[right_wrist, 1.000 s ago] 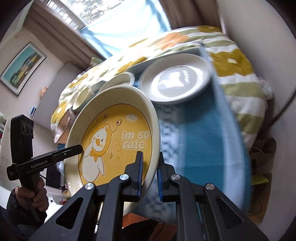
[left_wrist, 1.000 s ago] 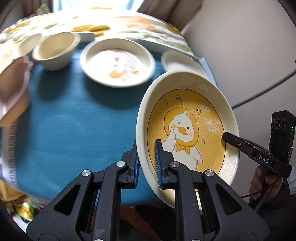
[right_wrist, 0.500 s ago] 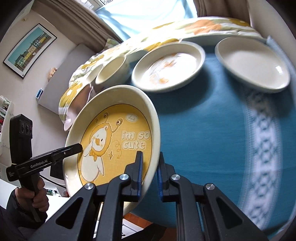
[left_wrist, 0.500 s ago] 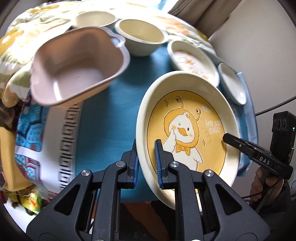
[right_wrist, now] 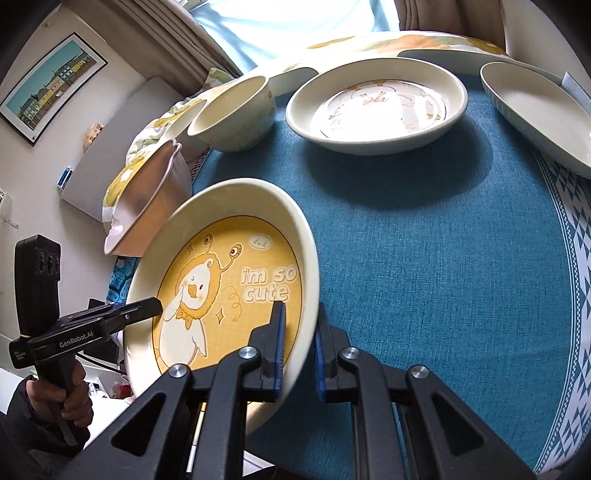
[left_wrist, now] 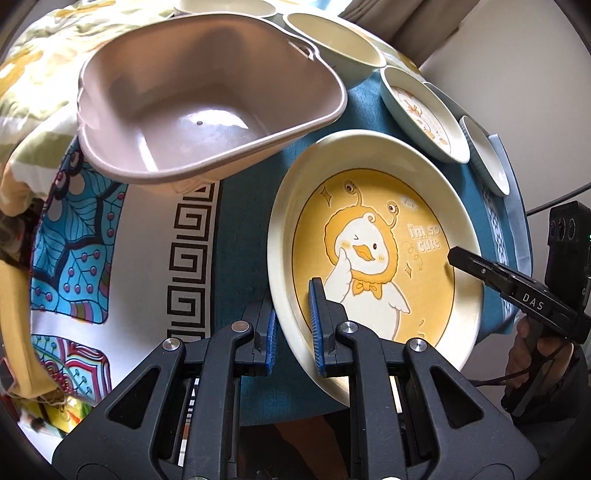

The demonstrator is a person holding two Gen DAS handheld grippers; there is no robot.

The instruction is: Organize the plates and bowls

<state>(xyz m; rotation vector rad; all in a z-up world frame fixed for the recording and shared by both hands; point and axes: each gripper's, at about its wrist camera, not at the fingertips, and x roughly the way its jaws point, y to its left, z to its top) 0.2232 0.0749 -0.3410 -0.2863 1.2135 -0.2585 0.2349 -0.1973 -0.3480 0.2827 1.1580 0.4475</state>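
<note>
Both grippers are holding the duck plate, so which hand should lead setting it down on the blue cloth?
Probably right: the right gripper clamps the duck plate on the side facing bare blue cloth. The left gripper sits near the pink bowl.

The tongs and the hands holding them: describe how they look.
Both tongs, left and right, are black, with angular cut-out arms, silver pivot bolts and blue ribbed pads. One side reads "DAS", the other "GenRobot.AI". A black camera block tops each. Dark sleeves and a thin black cable show.

Daylight is pouring through the window (right_wrist: 291, 22), with beige curtains (right_wrist: 147, 44) hanging beside it. Left of the window, a framed picture (right_wrist: 48, 79) of coloured houses is hanging on the pale wall (right_wrist: 92, 110). A teal cloth (right_wrist: 424, 229) is covering the desk below the window.
</note>
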